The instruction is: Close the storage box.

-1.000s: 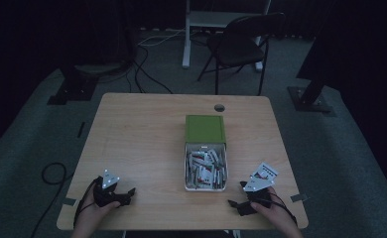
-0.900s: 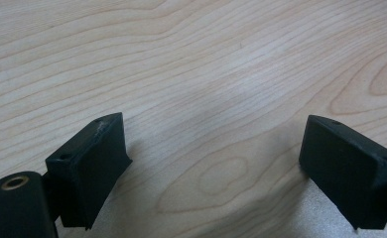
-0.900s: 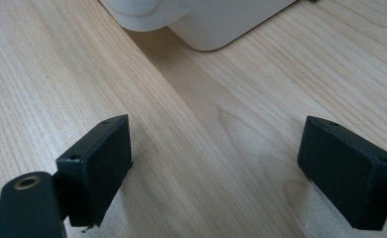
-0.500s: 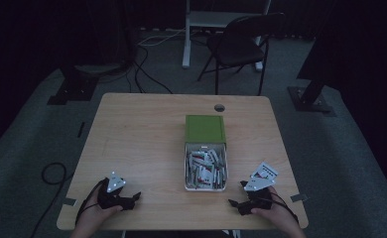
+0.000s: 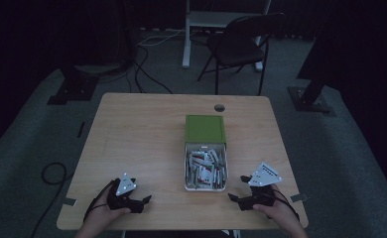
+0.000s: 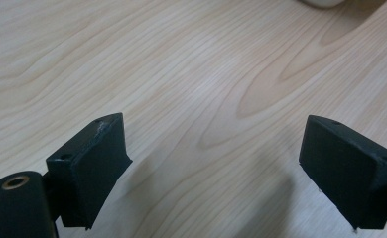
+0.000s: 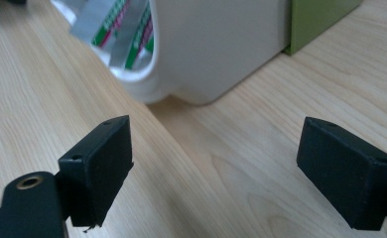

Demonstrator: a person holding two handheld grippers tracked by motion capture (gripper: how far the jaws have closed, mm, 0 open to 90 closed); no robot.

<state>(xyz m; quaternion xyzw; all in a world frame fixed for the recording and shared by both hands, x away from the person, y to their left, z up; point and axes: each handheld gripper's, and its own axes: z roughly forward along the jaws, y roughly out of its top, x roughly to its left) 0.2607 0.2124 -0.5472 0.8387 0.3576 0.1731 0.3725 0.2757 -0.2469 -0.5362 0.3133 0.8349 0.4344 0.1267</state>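
Note:
A white open box (image 5: 187, 168) full of several small sachets (image 5: 205, 167) sits on the wooden table (image 5: 142, 134), butted against a green box (image 5: 205, 129) behind it. My left gripper (image 5: 143, 203) rests near the front edge, left of the white box, open over bare wood (image 6: 206, 114) with nothing between its jaws. My right gripper (image 5: 237, 188) lies at the front right, open and pointing at the white box. In the right gripper view the white box's wall (image 7: 216, 44) is close ahead, with sachets (image 7: 117, 25) over its rim and the green box (image 7: 320, 20) beyond.
A round cable hole (image 5: 219, 107) is in the table's far edge. A dark folding chair (image 5: 241, 42) and a white desk leg (image 5: 186, 34) stand behind the table. Cables (image 5: 147, 59) lie on the carpet, and stand bases (image 5: 70, 91) flank the table.
My left gripper has slid to the right along the front edge, toward the white box. The right gripper has stayed almost where it was.

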